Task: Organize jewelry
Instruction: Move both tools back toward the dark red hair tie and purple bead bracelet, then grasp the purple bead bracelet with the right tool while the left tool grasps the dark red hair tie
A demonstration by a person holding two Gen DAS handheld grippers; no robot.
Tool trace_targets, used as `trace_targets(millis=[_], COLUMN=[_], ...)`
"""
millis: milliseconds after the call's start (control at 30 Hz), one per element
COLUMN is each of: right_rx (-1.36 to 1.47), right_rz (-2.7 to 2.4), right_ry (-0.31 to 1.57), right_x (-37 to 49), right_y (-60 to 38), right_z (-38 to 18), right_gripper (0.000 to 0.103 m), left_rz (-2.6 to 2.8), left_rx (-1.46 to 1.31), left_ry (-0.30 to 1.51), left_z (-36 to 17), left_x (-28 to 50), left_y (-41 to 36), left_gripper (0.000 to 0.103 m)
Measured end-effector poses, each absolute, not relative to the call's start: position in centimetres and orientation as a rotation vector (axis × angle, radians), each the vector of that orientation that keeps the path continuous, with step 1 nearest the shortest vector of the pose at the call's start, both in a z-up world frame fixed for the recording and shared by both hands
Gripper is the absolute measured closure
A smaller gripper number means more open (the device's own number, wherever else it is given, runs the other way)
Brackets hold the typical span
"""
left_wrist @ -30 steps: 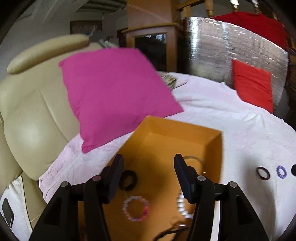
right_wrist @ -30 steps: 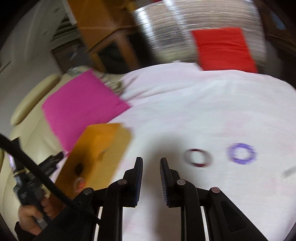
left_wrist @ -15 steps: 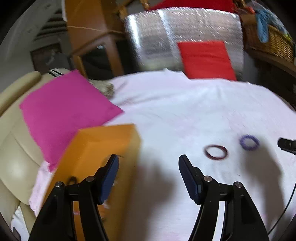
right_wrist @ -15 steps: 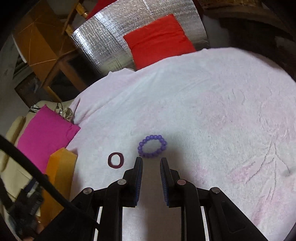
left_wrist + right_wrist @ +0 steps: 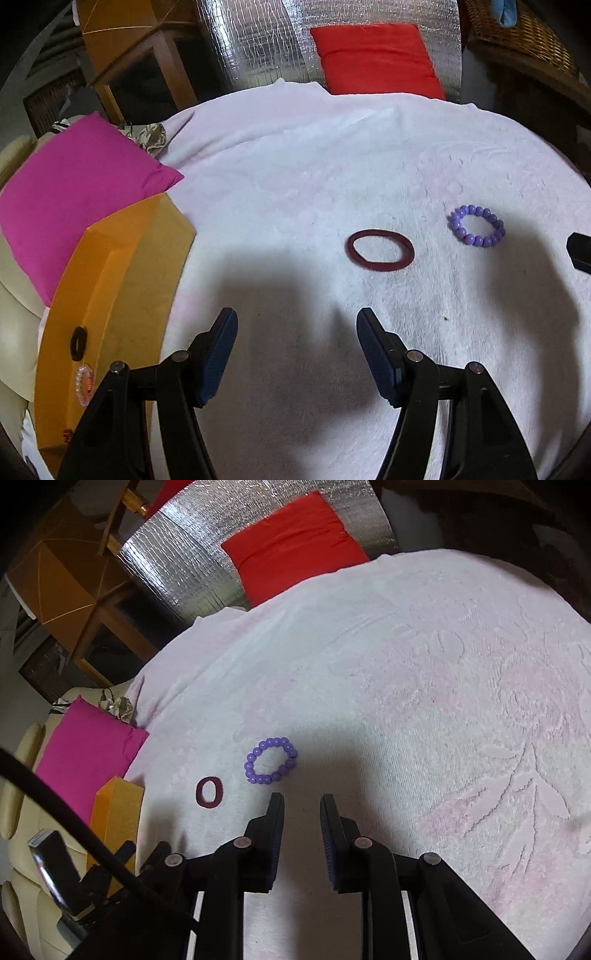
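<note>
From the left wrist view, the left tongs (image 5: pixel 295 354) are spread wide over the white cloth (image 5: pixel 295 184) with nothing between them. Ahead and a little to the right lies a dark red ring band (image 5: pixel 379 250), and further right, apart from it, a purple bead bracelet (image 5: pixel 476 230). At the left edge stands an orange box (image 5: pixel 122 280); inside it lie a black ring (image 5: pixel 78 343) and a pink bead bracelet (image 5: pixel 84 384), with possibly more below, too cramped to tell. A pink cushion (image 5: pixel 74 192) sits behind the box. From the right wrist view, the right tongs (image 5: pixel 302 830) stand narrowly apart and are opening, empty, above the cloth. The purple bead bracelet (image 5: pixel 271 760) lies just ahead of the left finger, the dark red ring band (image 5: pixel 209 791) near it to the left, and 1 corner of the orange box (image 5: pixel 114 812) further left.
</note>
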State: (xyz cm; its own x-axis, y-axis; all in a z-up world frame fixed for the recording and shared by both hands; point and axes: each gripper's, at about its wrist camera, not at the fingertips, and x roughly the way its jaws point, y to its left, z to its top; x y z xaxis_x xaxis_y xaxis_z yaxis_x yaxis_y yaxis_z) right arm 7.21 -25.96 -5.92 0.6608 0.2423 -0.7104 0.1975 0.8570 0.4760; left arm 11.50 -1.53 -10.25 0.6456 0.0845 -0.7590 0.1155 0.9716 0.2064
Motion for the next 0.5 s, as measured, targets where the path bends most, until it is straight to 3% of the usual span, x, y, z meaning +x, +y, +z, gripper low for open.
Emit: trace_targets(millis=[67,500], right_rx=[0.567,0.503], right_rz=[0.025,0.014], right_ry=[0.867,0.829], right_x=[7.3,9.4], right_y=[-26.1,-25.1], right_z=[-6.1,-5.9], right_gripper=[0.066,0.066], left_rz=[-0.019,-0.043], left_rx=[0.245,0.197], left_ry=[0.863,0.873], left_z=[-10.4,-10.9], left_x=[11.8,13.2], left_y=[-1.7,-1.9], left_gripper=[0.035,0.035])
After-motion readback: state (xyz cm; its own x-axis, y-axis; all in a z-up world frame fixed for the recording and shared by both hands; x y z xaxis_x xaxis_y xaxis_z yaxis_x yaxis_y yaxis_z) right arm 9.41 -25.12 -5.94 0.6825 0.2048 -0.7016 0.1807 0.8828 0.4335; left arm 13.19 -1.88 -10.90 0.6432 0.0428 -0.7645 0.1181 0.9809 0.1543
